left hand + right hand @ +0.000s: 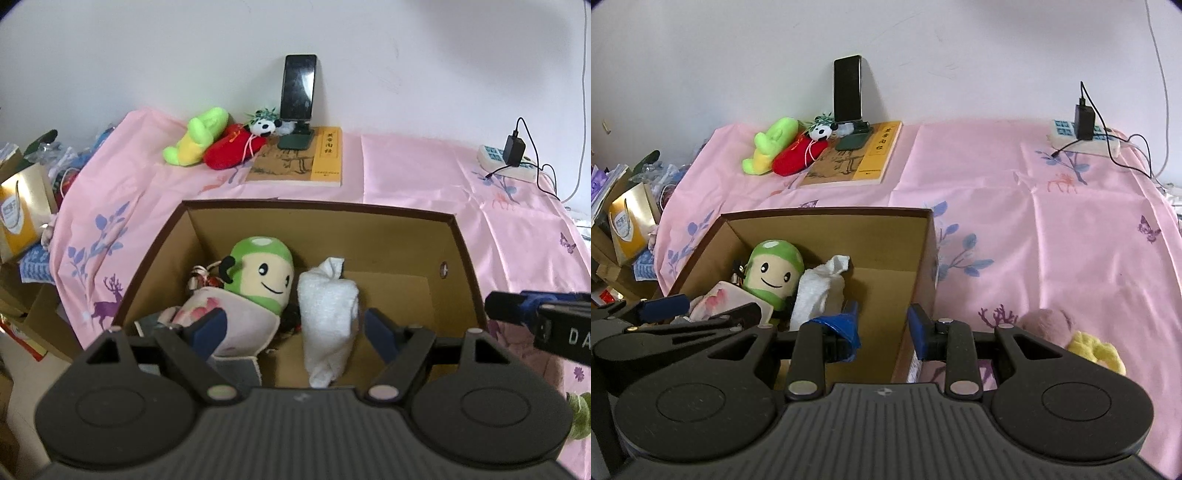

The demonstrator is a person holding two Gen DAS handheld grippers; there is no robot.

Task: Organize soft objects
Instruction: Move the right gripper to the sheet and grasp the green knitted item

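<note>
While your left tool (pixel 295 328) gapes empty over the box (pixel 321 210) | right tool (pixel 882 328) narrow, empty | next: pink plush (pixel 1049 325), grip mid-body.

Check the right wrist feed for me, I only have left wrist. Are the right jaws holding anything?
Observer: No. The right gripper is open, with nothing gripped in its jaws.
Operator: What's the mauve thing behind it?
Observer: A pink plush, lying on the pink cloth to the right of the box.
Operator: Alone?
Observer: No. A yellow fuzzy piece touches its near side. I cannot tell if it is a separate toy.
</note>
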